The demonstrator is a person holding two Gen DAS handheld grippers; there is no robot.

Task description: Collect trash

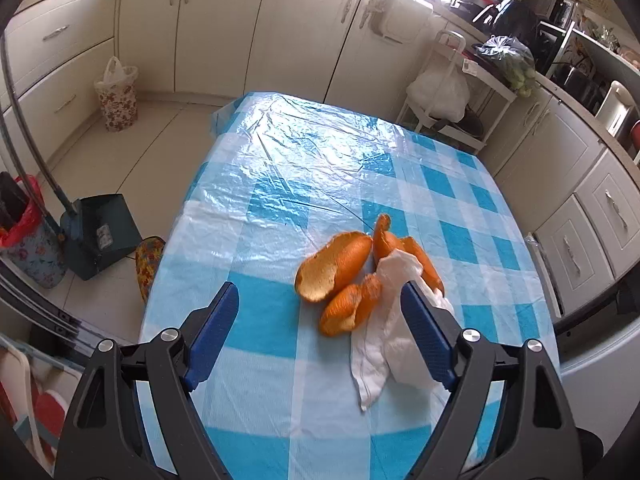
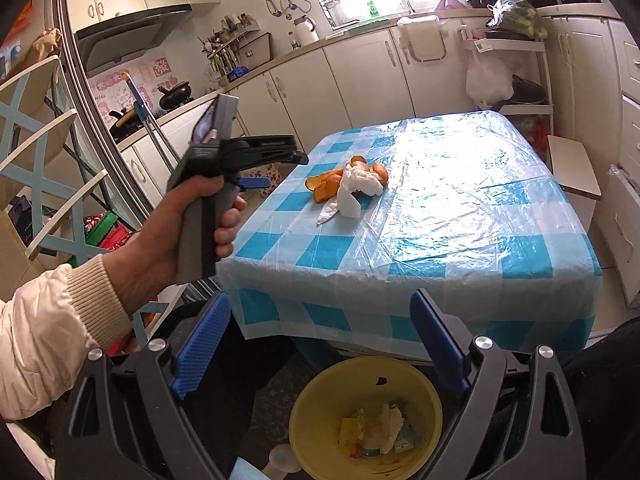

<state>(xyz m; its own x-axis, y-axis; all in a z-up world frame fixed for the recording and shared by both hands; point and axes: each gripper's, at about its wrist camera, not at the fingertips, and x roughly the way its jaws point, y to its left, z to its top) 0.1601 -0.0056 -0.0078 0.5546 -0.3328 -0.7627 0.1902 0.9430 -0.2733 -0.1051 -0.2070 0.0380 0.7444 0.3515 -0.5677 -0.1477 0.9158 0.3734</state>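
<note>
Perhaps four curled orange peel pieces (image 1: 348, 272) and one crumpled white tissue (image 1: 384, 328) are seen mid-frame. The left gripper (image 1: 320, 308) is held wide above them; the right gripper (image 2: 320, 320) is spread wide over one yellow plastic bin (image 2: 320, 400).

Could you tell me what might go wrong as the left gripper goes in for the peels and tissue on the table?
1. The orange peels lie in several loose pieces, so the open left gripper may catch only some of them.
2. The white tissue lies draped over the peels; pinching it alone could drag the peels across the table.
3. The slick plastic cover over the tablecloth is wrinkled and could get caught by a finger.
</note>
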